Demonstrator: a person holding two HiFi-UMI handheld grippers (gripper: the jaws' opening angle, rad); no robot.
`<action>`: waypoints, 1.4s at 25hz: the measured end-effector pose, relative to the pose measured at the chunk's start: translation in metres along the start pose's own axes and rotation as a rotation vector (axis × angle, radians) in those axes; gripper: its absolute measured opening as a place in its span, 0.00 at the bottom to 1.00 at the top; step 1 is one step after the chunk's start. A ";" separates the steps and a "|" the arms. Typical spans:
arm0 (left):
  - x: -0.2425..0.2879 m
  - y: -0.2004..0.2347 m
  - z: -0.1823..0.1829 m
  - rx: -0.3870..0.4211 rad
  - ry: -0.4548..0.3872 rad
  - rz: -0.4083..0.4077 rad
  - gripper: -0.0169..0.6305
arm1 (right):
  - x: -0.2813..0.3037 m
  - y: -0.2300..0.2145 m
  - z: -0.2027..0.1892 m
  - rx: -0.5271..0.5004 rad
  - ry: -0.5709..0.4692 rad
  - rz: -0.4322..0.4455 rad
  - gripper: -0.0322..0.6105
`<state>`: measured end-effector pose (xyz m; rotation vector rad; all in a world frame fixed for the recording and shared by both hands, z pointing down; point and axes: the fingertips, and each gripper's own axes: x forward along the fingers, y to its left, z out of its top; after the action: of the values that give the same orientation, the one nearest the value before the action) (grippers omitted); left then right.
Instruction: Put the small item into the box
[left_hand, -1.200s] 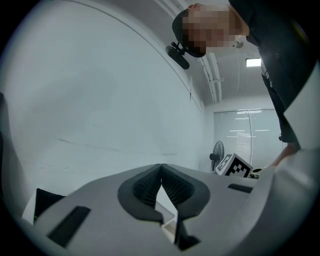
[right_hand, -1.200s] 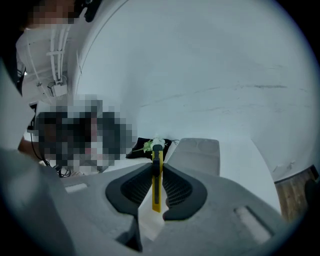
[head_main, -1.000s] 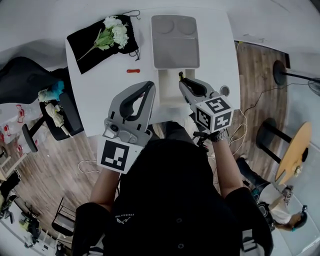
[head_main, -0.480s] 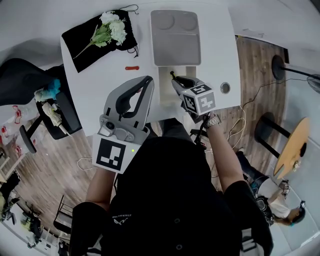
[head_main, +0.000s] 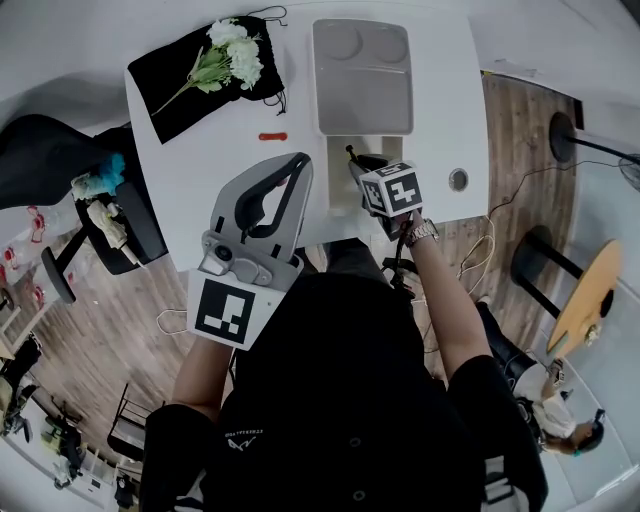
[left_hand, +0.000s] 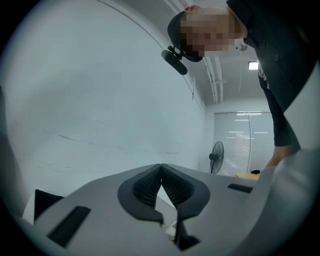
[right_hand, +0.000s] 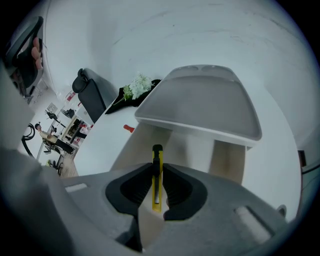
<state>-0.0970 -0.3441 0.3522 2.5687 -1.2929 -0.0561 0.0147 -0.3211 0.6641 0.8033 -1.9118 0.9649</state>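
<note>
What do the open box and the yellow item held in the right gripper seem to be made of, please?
The box looks like moulded plastic: smooth, matt cream walls; its raised grey lid has pressed-in round hollows. The yellow item, shut in the right gripper, looks like a plastic-bodied utility knife, glossy, with a black tip and a pale strip, possibly metal.

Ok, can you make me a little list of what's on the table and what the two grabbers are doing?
right gripper: shut on the yellow cutter, held over the box
left gripper: shut, nothing in it, pointing up toward the wall
box: open, its grey lid folded back
small red item: lying on the white table, left of the box
flowers: white, lying on a black cloth at the far left corner
</note>
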 end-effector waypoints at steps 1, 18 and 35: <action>0.000 0.001 -0.001 -0.001 0.004 0.000 0.03 | 0.003 -0.002 -0.002 0.000 0.008 -0.005 0.16; 0.004 0.014 -0.006 -0.008 0.017 0.029 0.03 | 0.020 -0.005 -0.013 -0.015 0.067 -0.004 0.17; -0.014 -0.020 -0.004 0.018 -0.012 0.080 0.03 | -0.002 0.002 -0.016 -0.027 0.015 0.050 0.16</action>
<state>-0.0894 -0.3209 0.3502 2.5327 -1.4051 -0.0449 0.0200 -0.3061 0.6674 0.7339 -1.9363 0.9701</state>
